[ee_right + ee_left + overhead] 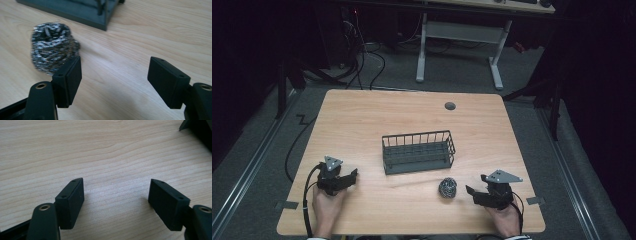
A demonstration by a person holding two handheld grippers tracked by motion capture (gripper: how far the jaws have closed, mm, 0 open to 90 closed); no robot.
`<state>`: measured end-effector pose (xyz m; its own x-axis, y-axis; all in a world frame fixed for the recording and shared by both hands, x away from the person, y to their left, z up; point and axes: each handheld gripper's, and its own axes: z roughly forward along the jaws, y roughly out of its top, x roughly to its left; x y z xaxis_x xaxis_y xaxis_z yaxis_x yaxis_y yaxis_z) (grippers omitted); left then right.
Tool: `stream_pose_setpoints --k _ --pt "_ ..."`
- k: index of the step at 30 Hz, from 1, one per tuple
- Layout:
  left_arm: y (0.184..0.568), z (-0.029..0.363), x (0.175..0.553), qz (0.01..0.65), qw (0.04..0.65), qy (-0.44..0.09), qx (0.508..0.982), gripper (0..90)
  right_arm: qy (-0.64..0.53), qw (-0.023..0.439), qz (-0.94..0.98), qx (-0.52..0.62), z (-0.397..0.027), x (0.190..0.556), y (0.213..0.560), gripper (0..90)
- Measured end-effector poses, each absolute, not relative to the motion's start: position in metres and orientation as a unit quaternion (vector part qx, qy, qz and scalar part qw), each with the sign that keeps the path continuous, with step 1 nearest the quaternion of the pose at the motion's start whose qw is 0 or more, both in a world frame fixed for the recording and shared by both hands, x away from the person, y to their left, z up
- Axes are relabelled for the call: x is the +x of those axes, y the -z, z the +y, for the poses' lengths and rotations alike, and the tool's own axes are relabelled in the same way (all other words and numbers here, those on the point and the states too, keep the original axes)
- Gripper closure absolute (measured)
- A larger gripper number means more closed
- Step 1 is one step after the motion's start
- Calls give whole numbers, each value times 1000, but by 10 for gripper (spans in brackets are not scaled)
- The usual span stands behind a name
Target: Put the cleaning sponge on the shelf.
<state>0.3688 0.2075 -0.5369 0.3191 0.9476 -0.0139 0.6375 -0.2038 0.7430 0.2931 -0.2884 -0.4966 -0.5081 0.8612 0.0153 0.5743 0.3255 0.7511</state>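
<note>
We rest both on the surface (362,115), jaws spread and empty: left hand-held gripper (343,179), right hand-held gripper (476,192). Steel scourer (447,187) sits just beside the right one, near the wire basket (418,152), likely its destination.

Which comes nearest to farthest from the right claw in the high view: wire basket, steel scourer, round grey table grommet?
From the right claw, which is open:
1. Steel scourer, just to its left on the table's near part.
2. Wire basket, farther left and deeper, mid-table.
3. Round grey table grommet, near the far edge.
</note>
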Motion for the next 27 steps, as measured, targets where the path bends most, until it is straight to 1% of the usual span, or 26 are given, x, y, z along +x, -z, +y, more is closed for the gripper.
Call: stream_pose_setpoints --k 12,27 --pt "537 208 368 535 333 -232 741 294 -377 171 811 412 -263 287 492 241" --pt "537 207 368 535 333 -232 741 292 -373 145 830 388 -236 298 497 208"
